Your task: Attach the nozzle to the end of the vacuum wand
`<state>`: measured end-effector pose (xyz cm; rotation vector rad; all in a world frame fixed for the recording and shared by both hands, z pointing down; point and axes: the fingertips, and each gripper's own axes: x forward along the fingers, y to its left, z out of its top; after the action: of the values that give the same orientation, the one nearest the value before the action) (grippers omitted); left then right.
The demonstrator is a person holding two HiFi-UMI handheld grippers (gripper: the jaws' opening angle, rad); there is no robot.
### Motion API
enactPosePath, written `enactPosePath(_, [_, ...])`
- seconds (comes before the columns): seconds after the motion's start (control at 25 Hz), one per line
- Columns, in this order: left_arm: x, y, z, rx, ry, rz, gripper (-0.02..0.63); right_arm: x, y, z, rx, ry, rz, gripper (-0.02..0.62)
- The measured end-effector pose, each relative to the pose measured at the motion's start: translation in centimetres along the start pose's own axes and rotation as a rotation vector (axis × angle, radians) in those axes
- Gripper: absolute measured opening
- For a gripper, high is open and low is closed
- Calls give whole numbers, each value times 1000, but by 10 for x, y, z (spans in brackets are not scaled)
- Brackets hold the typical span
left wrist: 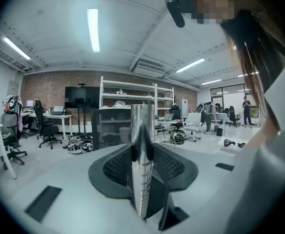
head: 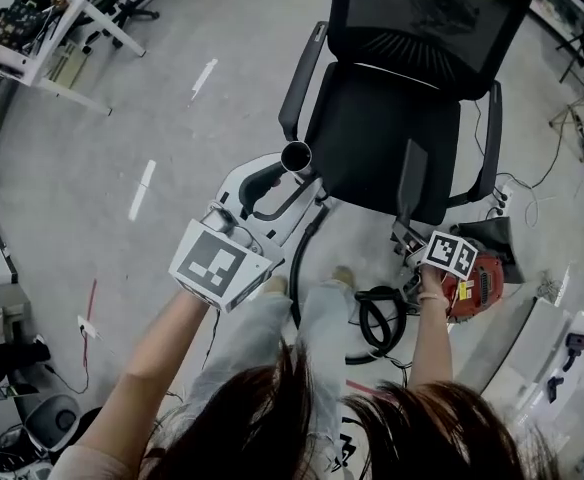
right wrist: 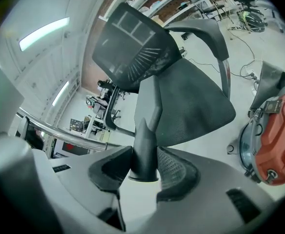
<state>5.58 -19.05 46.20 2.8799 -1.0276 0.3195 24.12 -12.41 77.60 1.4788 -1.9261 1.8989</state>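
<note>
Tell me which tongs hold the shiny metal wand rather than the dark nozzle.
The left tongs: they clamp the chrome wand, while the right tongs grip the black nozzle.

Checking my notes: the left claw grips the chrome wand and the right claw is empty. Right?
No: the right claw is not empty; the right gripper view shows it shut on the dark nozzle. The left claw does grip the chrome wand.

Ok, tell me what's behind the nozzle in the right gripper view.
Behind the nozzle, gripped by the right gripper, stands the black chair, with its seat and backrest showing. The nozzle covers part of the seat, so what lies there cannot be seen.
</note>
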Motion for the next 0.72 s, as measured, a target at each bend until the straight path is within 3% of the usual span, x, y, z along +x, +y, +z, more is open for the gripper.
enactPosePath(0.4, [-9, 1, 2, 24, 76, -63, 144, -32, 76, 15, 20, -125, 108, 172])
enactPosePath(0.72, [-14, 8, 6, 31, 84, -116, 144, -47, 135, 36, 21, -249, 210, 172])
